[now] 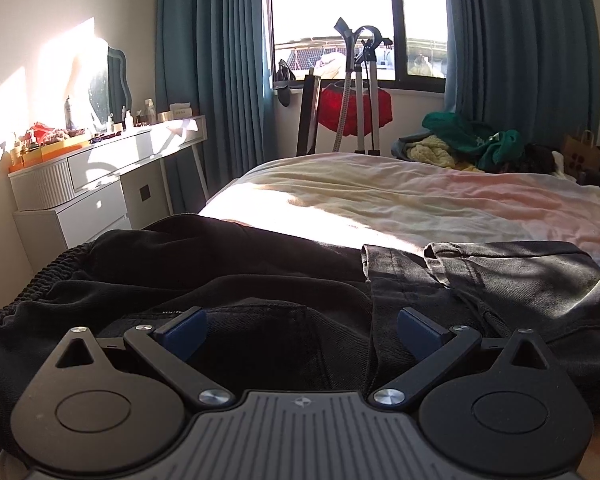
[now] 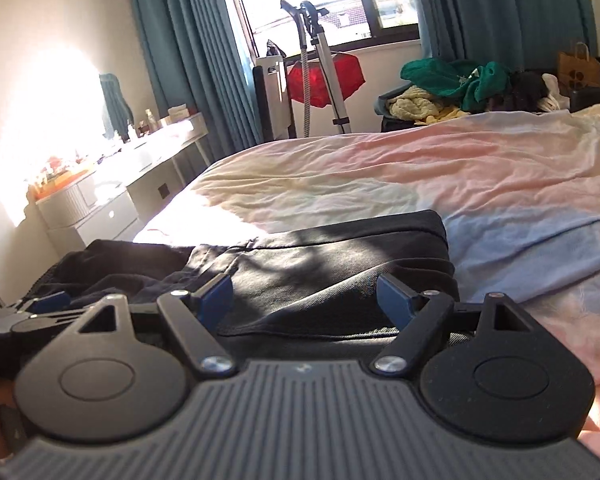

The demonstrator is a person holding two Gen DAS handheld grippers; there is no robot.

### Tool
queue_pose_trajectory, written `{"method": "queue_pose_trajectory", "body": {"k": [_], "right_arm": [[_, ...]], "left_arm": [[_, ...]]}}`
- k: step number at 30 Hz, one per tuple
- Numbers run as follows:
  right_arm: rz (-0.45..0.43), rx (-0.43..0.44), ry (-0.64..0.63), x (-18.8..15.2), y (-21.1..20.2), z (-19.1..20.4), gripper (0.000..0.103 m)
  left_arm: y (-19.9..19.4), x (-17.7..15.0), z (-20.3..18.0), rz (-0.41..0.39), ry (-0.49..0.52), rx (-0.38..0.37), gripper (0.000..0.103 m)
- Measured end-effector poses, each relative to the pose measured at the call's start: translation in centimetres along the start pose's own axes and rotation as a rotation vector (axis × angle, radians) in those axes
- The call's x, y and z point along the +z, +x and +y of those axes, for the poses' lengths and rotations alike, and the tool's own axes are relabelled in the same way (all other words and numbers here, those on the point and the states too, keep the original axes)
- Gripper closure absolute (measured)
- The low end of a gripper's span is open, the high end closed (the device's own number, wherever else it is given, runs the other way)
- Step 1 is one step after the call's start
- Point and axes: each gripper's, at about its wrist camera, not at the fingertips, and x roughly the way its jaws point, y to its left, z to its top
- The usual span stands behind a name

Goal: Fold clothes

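The black cotton trousers (image 2: 340, 264) lie partly folded on the pastel bedsheet (image 2: 480, 184); the elastic waistband end (image 1: 28, 280) remains loose. Both grippers' fingers (image 1: 184, 336) stand apart, holding nothing.

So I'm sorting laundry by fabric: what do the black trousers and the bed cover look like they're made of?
Black trousers: a matte woven cloth, probably cotton twill or denim; stitched seams and a gathered elastic waistband show, with no sheen. Bed cover: thin, soft woven cotton or a blend, judging by its fine creases and matte pastel tie-dye look. The exact fibre can't be told for either.
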Motion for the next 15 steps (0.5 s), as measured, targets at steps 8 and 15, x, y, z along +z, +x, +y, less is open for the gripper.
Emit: {"method": "queue_pose_trajectory", "body": {"k": [8,15], "right_arm": [[0.043,-0.067,0.013,-2.5,4.2,-1.1,0.023],[0.093,-0.099,-0.010,-4.6,6.1,-1.2,0.021]], "left_arm": [[0.9,-0.6,0.1,0.036,-0.017,-0.004,0.001],[-0.3,-0.7,0.8,0.029,-0.029,-0.012,0.001]]}}
